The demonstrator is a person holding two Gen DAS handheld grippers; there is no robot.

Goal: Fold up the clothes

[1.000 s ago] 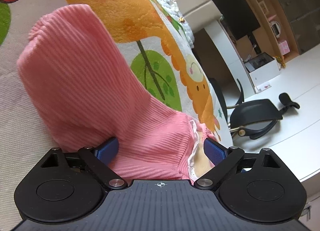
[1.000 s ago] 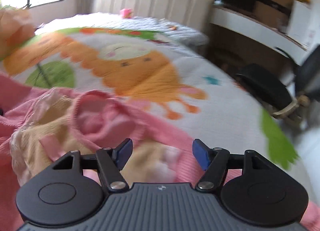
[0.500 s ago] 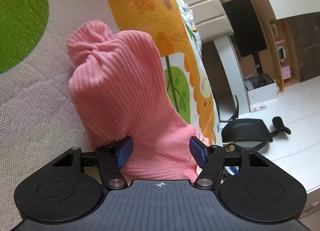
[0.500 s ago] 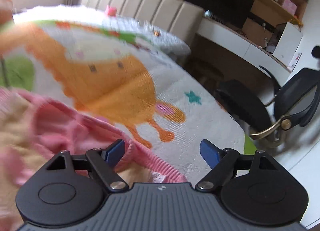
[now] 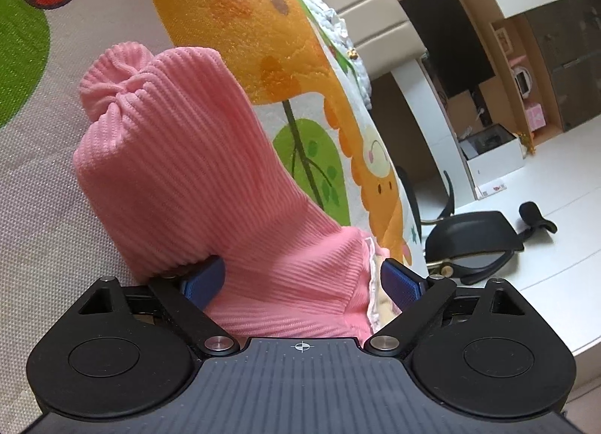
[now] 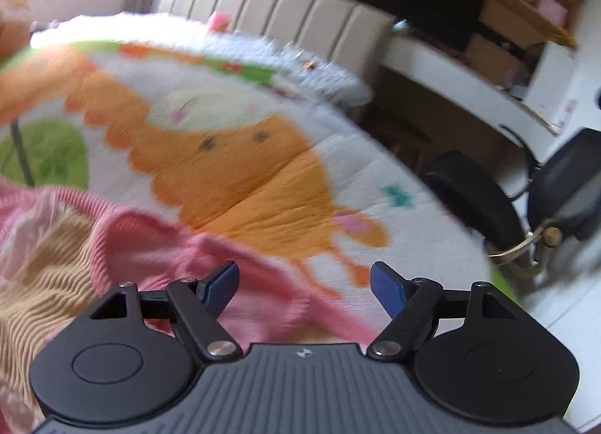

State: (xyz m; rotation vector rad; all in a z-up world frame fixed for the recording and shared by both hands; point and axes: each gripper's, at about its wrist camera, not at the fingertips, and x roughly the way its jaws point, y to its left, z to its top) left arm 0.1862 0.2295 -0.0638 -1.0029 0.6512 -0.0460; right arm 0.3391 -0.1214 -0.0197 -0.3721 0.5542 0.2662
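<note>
A pink ribbed knit garment (image 5: 180, 171) lies bunched on the patterned bed cover, its gathered end pointing away. My left gripper (image 5: 300, 282) is open with its blue fingers wide apart, and the pink fabric lies between them. In the right wrist view the same garment (image 6: 124, 235) shows at the lower left, pink outside with a beige ribbed lining (image 6: 45, 284). My right gripper (image 6: 304, 284) is open just above the garment's edge, with nothing between its fingers. That view is blurred by motion.
The bed cover (image 5: 300, 70) has orange, green and white cartoon prints. A padded beige headboard (image 6: 285, 17) stands behind it. A black office chair (image 5: 477, 246) and a white desk (image 6: 469, 92) stand beside the bed's right edge.
My left gripper's fingers narrowed around the pink fabric, then widened again; the garment now sits bunched with its end gathered. My right gripper has swung to the right over the garment's edge, still open.
</note>
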